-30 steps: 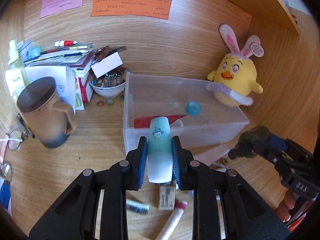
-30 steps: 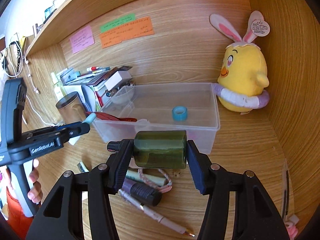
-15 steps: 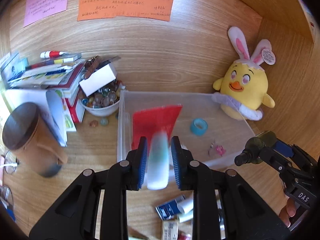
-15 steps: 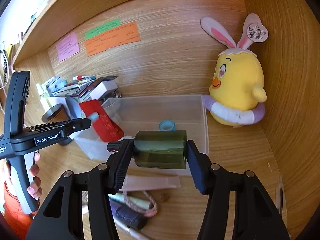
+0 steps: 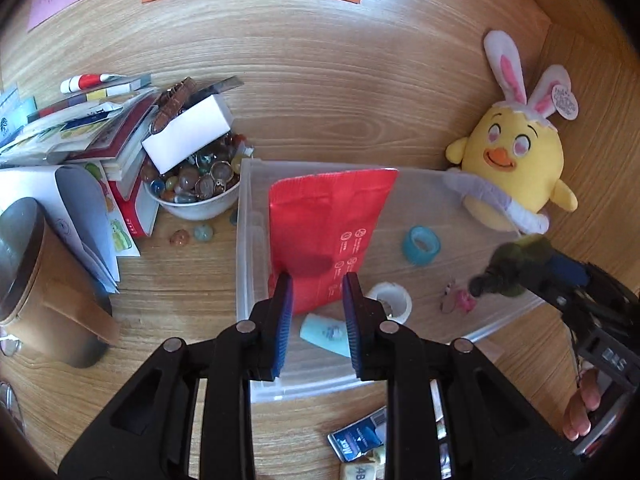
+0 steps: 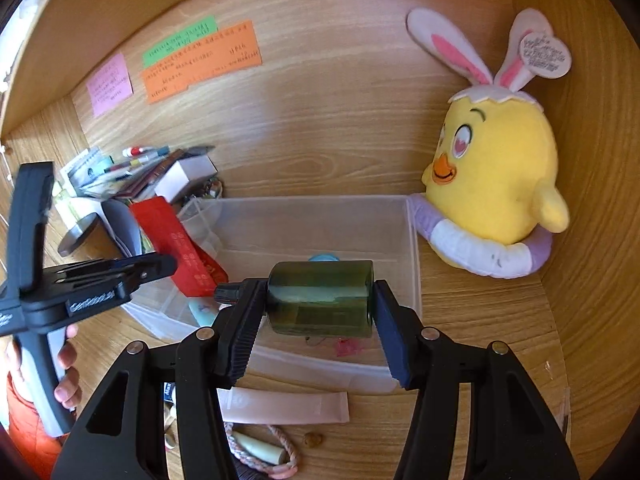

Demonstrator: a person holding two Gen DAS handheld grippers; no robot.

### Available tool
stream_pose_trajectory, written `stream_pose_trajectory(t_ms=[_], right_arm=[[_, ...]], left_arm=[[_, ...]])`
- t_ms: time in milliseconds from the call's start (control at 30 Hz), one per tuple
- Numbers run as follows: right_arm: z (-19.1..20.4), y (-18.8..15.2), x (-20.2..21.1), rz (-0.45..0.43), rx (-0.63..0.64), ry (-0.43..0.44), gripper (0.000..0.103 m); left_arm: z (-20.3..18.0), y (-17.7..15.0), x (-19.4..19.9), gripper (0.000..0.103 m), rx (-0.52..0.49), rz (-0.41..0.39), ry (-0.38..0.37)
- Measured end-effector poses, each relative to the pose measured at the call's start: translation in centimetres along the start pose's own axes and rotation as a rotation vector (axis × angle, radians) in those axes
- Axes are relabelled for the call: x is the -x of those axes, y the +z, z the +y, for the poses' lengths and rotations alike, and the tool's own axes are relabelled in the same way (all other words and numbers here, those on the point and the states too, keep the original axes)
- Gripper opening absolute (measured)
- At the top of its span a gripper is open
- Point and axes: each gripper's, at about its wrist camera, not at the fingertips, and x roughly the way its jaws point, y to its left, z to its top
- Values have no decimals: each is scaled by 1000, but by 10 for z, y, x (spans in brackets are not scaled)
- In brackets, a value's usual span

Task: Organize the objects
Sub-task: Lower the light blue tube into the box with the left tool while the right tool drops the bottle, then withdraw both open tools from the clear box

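My left gripper hangs over the near left part of the clear plastic box, jaws a little apart with nothing between the pads. A teal hand-cream tube lies on the box floor below it, beside a red packet that leans on the left wall. My right gripper is shut on a dark green bottle, held sideways above the box's near edge. The right wrist view shows the left gripper at the box's left side, with the tube under it.
The box also holds a blue tape roll, a white roll and a small pink item. A yellow plush chick sits at its right. A bead bowl, books and a brown mug stand left. A pink tube and cord lie in front.
Both grippers moved forward over the box. The teal tube left the left jaws and now lies in the box. The green bottle stays gripped in the right jaws.
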Motion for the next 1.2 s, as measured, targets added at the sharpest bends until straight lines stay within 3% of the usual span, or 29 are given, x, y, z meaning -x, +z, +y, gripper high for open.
stream_pose_trajectory(t_ms=[367, 667, 933, 1200], right_arm=[[5, -6, -30, 79, 27, -22, 51], [11, -6, -35, 101, 31, -21, 51], [12, -8, -22, 102, 25, -5, 52], [17, -23, 19, 50, 49, 18, 70]], left_arm=[[8, -19, 30, 30, 19, -16, -38], [9, -38, 51, 40, -30, -42, 8], [1, -52, 67, 56, -74, -84, 70], [-3, -68, 81, 77, -84, -119, 113]])
